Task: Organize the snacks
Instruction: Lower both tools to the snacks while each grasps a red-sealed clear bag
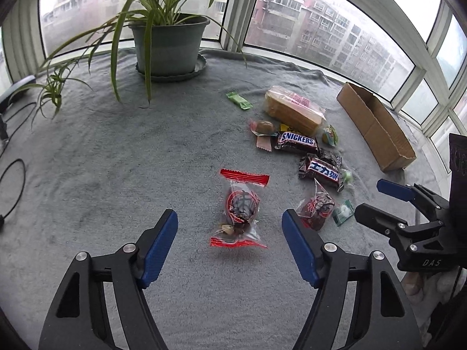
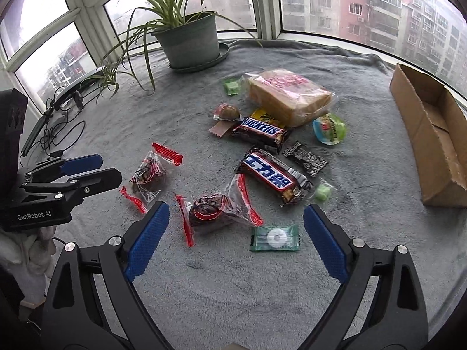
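Two claws hung wide open over the grey blanket-covered surface [image 1: 116,160], neither holding nor touching anything. The left claw [image 1: 229,227] framed a red-sealed date packet [image 1: 240,204]; the right claw [image 2: 236,224] framed a second red packet [image 2: 213,210] and a mint [image 2: 275,237]. The likely trouble: slick, puffy wrappers could slide out of a pinch, or a closing claw might catch the plush cloth. Snickers bars [image 2: 261,132], bread [image 2: 287,94] and sweets lay crowded together, well apart from the empty cardboard box [image 2: 432,134] at the right.

Soft overcast daylight via windows [image 1: 321,20], fisheye edges warped, sharp
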The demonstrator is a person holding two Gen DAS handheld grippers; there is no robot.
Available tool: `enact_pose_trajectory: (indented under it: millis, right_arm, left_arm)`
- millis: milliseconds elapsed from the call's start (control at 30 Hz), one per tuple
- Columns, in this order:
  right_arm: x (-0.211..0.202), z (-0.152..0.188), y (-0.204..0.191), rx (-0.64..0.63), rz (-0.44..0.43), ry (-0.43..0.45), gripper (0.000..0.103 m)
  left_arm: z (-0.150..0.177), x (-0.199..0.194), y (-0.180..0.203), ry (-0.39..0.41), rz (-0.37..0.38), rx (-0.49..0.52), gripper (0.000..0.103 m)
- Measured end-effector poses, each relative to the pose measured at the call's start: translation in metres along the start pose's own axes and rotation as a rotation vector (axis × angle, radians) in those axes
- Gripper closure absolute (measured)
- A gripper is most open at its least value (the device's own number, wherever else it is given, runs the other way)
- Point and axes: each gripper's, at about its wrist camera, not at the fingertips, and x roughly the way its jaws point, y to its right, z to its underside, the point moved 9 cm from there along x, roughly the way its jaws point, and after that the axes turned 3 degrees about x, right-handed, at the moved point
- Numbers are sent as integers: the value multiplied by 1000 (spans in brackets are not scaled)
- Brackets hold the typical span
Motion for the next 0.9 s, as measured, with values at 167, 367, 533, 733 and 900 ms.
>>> enact_pose_trajectory:
  millis: [167, 367, 533, 733, 900]
  right_arm:
    - [19, 1, -6, 5, -31, -49, 14]
    - [36, 5, -8, 2, -41, -96, 15]
    - [46, 8, -12, -5, -57, -128, 26]
    - [52, 8, -17, 6, -94, -143, 37]
    - [52, 8, -18, 13, -117, -139, 42]
  left_arm:
    - [0, 15, 1, -27, 31, -6, 38]
    - [1, 32, 1, -61, 67, -25, 46]
    - [5, 41, 2, -87, 93, -37, 55]
    - [9, 49, 1, -108, 118, -56, 69]
    - [10, 51, 1, -105, 136, -63, 71]
